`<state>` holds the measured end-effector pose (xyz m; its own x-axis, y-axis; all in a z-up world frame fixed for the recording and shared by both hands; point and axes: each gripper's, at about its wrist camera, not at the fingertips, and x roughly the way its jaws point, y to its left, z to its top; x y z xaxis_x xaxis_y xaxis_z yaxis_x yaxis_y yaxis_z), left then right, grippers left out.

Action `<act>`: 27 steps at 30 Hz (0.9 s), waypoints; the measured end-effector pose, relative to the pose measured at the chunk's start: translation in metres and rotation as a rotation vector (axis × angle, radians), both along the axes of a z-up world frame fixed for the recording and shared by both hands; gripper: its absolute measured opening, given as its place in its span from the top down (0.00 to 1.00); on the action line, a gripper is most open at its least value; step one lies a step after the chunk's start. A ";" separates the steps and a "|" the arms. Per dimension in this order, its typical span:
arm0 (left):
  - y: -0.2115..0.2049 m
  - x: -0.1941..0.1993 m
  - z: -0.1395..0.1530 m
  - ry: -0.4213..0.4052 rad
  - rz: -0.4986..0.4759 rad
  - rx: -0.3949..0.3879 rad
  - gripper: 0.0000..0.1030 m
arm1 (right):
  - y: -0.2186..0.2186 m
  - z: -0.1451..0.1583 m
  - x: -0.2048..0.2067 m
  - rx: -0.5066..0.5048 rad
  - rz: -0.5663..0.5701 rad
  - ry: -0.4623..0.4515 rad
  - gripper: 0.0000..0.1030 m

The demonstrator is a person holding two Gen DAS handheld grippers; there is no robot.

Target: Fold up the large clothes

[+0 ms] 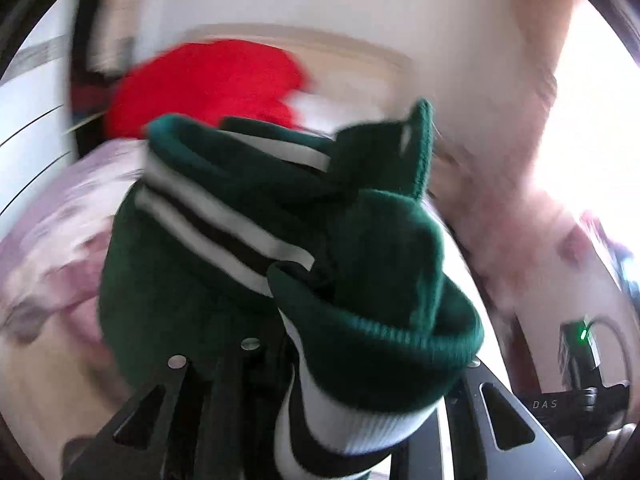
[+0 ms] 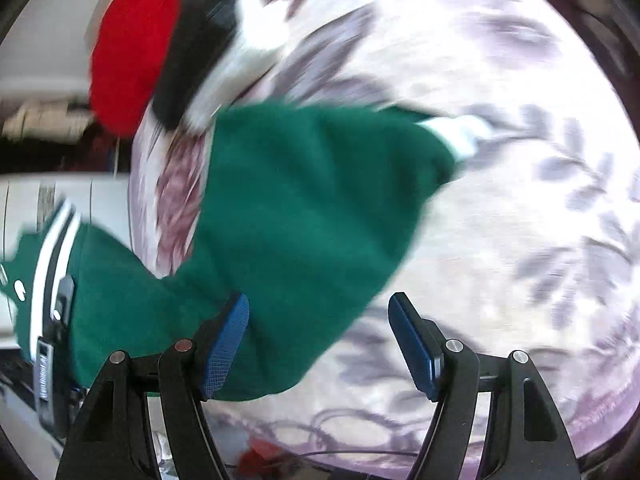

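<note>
Right gripper (image 2: 320, 340) fingers spread wide, empty; left gripper (image 1: 304, 392) clamped on one green sweater (image 1: 248, 248); one red garment (image 1: 208, 80) behind.

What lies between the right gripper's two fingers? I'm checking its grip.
Nothing is clamped: in the right wrist view the right gripper stands open, with the green sweater and the bedspread behind the gap.

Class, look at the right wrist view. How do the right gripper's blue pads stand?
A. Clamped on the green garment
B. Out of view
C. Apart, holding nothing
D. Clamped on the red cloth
C: the right gripper has its pads spread, with the green garment lying beyond them, ungripped.
</note>
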<state>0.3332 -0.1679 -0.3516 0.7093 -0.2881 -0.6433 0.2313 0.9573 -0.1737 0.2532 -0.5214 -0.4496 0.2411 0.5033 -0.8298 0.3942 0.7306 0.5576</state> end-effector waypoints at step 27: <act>0.074 -0.024 -0.054 0.559 0.351 0.050 0.20 | -0.109 0.006 0.067 0.001 0.130 -0.060 0.01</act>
